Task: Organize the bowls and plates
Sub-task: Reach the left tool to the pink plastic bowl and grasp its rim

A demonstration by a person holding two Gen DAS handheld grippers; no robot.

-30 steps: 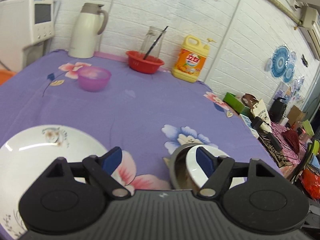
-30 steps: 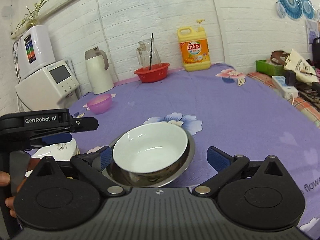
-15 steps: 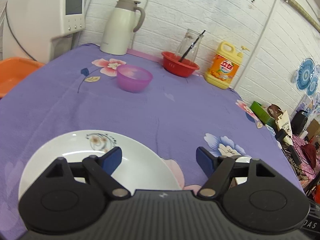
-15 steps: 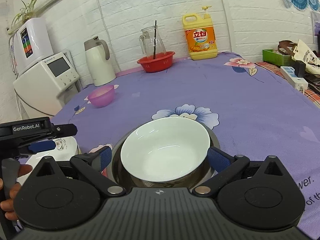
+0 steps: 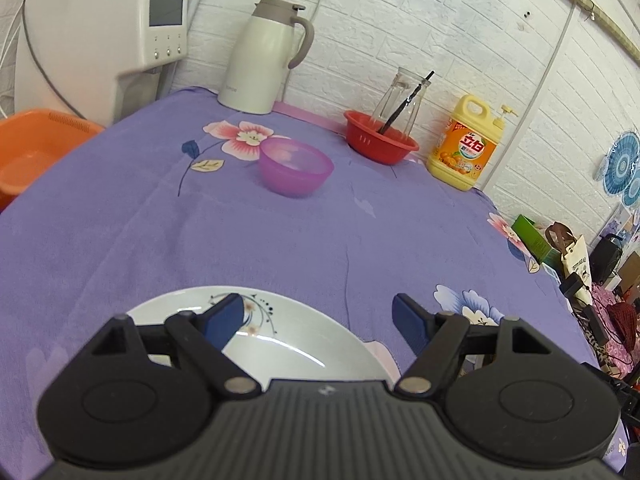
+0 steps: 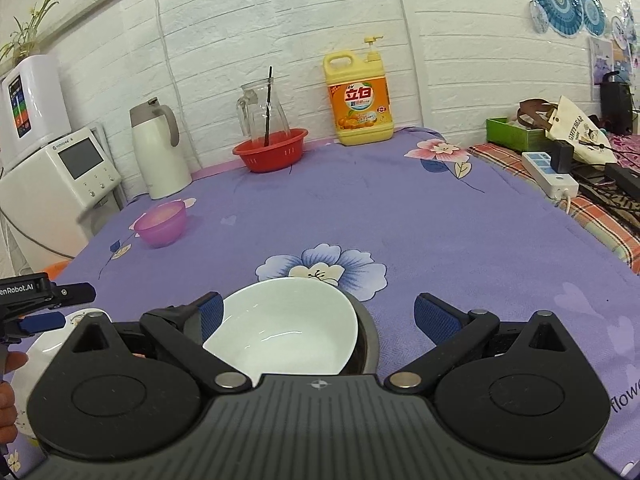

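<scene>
You are holding your left tongs (image 5: 318,316) spread wide and gripping nothing, hovering over a white floral plate (image 5: 280,344) lying on the purple flowered bench (image 5: 240,232). Your right tongs (image 6: 318,316) are also gaping open and empty, hanging over a white bowl (image 6: 284,328) that is sitting inside a metal bowl (image 6: 366,344), just right of the plate. A purple bowl (image 5: 295,166) is resting well beyond, near a red basket (image 5: 380,144) and a yellow detergent bottle (image 5: 466,148).

I am seeing a glossy ceramic white bowl (image 6: 280,328) sitting in a dull metal bowl (image 6: 366,340), on matt woven purple tablecloth (image 6: 400,220).
</scene>
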